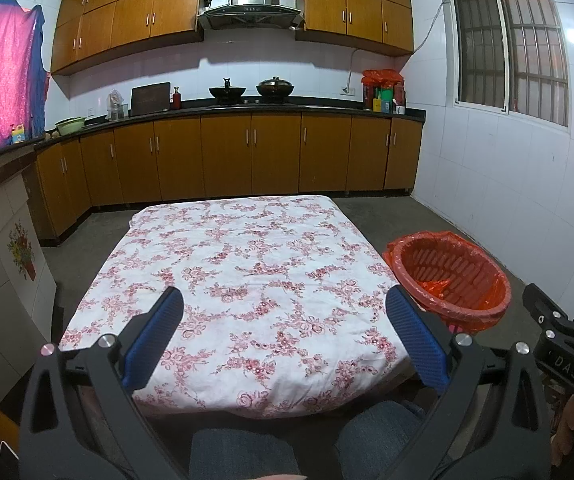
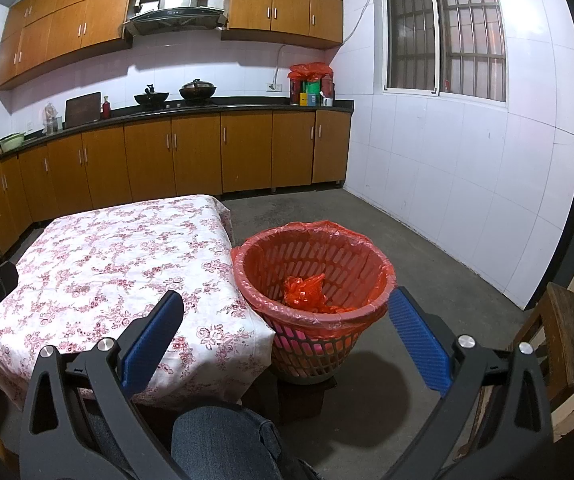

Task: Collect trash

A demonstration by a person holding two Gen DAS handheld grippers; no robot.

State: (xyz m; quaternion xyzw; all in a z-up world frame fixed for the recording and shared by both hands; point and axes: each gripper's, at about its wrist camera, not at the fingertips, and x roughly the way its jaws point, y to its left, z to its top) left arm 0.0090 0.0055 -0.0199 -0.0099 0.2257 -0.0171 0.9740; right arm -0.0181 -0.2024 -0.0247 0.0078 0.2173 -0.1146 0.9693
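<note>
- Left gripper [image 1: 283, 300], jaws wide, empty, hovers over the floral tablecloth [image 1: 247, 264].
- Right gripper [image 2: 285, 306], equally wide; only its view shows crumpled red plastic [image 2: 305, 290] inside the lined wastebasket [image 2: 363, 312].

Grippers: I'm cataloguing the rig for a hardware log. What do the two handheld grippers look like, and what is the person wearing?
Both the left gripper and right gripper have matte black angular frames with triangular cutouts, round silver screw heads, and ribbed blue rectangular pads lining the jaws. White lettering "DAS" marks the right gripper's body. The person wears blue denim jeans.
</note>
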